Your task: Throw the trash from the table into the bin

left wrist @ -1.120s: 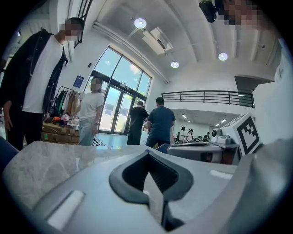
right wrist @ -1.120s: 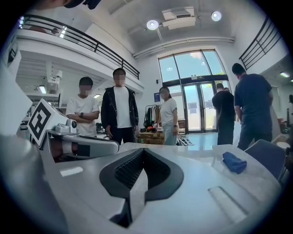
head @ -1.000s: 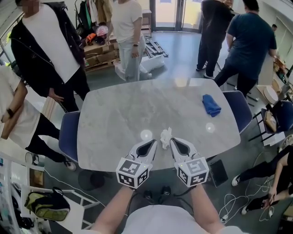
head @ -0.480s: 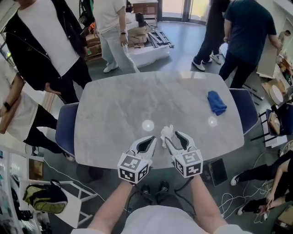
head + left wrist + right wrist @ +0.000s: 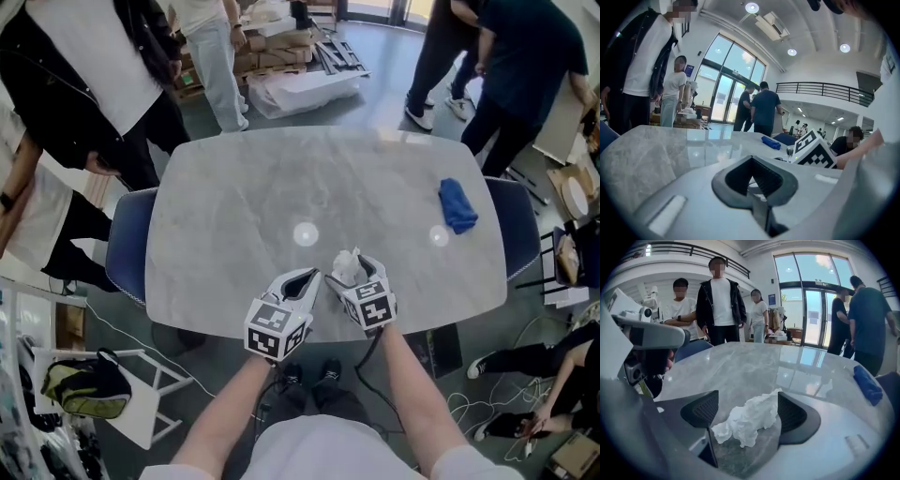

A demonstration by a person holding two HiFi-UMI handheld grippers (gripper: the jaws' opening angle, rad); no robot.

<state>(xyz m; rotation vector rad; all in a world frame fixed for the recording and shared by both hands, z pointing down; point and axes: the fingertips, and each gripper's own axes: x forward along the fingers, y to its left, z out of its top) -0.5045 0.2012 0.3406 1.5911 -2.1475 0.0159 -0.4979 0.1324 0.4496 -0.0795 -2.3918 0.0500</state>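
Tissue (image 5: 345,262), white and crumpled, lies on the grey marbled table (image 5: 281,187) near the edge closest to the person. It sits between the two dark ribbed pads of the right gripper (image 5: 351,277). In the right gripper view those jaws stand apart. The tissue (image 5: 750,420) rests on the tabletop in the gap, its far end against the right-hand pad (image 5: 792,414) and its near end clear of the left-hand one.

Just beside it, the left gripper (image 5: 312,277) has its tips brought together. In the left gripper view its pads (image 5: 785,180) meet at the front and enclose a small opening, with only bare table showing through it.

Each gripper carries a cube (image 5: 275,330) printed with black-and-white square marker patterns. The right gripper's cube (image 5: 372,305) also shows in the left gripper view (image 5: 813,151).

A folded blue cloth (image 5: 457,205) lies well apart on the right side of the table. A dark blue chair (image 5: 127,248) stands at the left end. Several people stand round the far side, one of them in a dark jacket over a white shirt (image 5: 719,305).
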